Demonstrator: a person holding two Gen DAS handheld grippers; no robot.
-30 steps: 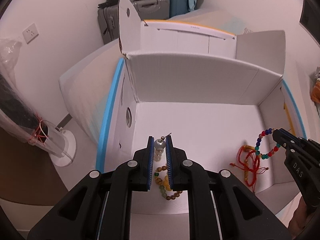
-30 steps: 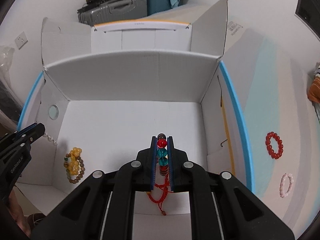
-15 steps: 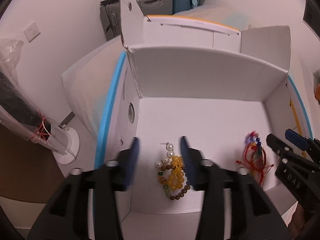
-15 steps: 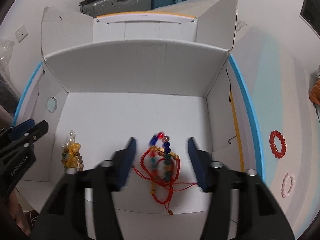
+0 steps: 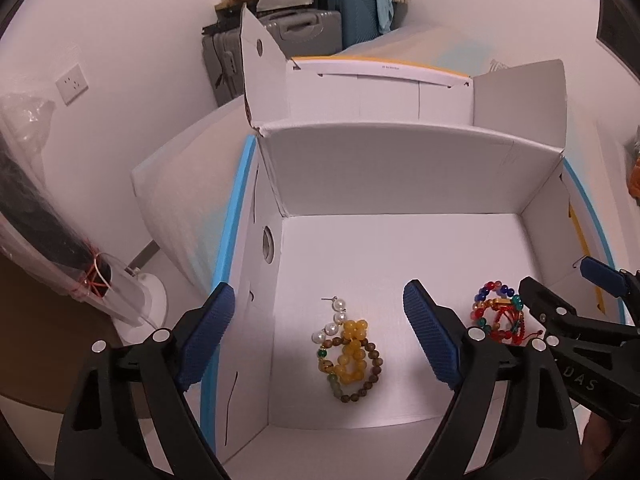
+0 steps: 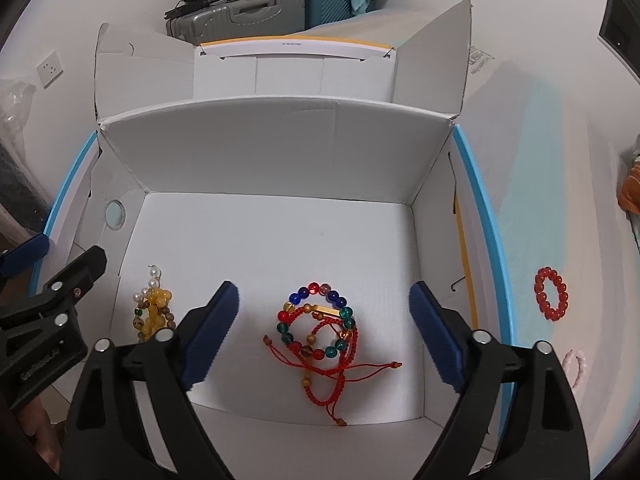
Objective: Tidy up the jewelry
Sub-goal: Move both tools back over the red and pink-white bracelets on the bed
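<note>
Both of your grippers have let go since a second ago: the pearl string and the multicolour beads that were pinched between the pads now lie on the box floor, and the jaws stand wide apart. Around you, the room has white walls, with suitcases (image 6: 240, 10) stacked at the back and a wall socket (image 5: 72, 84) to the left. Your work surface is a pale table (image 6: 560, 160) with a soft teal wash across it. On it sits the open white box (image 6: 272, 140), flaps raised and blue edging along its sides. Your left gripper (image 5: 316, 334) hangs open over the box's left part, above the yellow bracelet (image 5: 352, 354), which is heaped with a brown bead strand and the pearl string (image 5: 335, 318), all touching. Your right gripper (image 6: 324, 330) is spread over the middle, above the multicolour bracelet (image 6: 316, 320) tangled with red cord bracelets (image 6: 332, 376). Outside the box, on the table to the right, lie a red bracelet (image 6: 552, 294) and, nearer you, a pink bracelet (image 6: 574, 368), apart from each other.
</note>
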